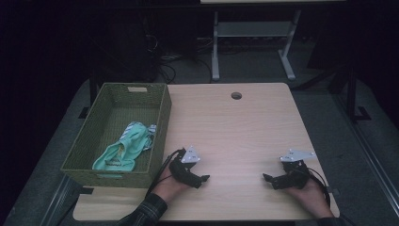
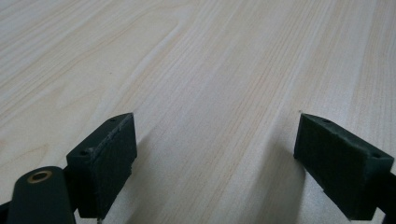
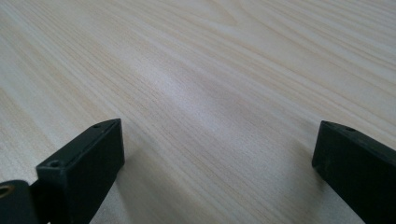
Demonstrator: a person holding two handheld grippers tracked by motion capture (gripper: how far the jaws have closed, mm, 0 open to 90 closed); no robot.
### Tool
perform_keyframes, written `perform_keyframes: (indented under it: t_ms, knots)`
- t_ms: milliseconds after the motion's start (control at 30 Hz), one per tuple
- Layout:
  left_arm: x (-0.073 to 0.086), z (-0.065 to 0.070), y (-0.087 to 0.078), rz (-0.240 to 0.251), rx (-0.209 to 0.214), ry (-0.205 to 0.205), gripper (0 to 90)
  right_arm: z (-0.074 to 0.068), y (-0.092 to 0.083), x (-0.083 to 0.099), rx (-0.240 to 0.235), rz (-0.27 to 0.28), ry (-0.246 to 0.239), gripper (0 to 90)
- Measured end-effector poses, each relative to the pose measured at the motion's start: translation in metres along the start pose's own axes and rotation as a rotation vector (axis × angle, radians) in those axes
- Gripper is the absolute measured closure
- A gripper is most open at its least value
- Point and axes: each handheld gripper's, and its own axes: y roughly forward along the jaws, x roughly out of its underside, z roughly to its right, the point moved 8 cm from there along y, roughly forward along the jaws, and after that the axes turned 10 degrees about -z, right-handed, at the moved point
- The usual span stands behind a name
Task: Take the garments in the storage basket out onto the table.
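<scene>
While both rest on table (image 1: 235, 127) | left gripper (image 1: 203, 179) wide | right gripper (image 1: 266, 178) wide | basket (image 1: 160, 125) wall hides part of cloth (image 1: 124, 148)

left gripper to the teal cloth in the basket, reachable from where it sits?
Probably yes. The left gripper rests open on the table just right of the green basket, holding nothing. The teal cloth lies near that wall; the gripper must lift over the rim.
</scene>
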Motion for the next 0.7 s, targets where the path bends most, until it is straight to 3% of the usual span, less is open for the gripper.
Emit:
perform_keyframes:
  t_ms: [700]
  knots:
    - [-0.0039,-0.0024,-0.0002,-0.067,-0.005,-0.012,13.0,-0.0001,0.0006,-0.0008,-0.001,0.000,0.005,1.8]
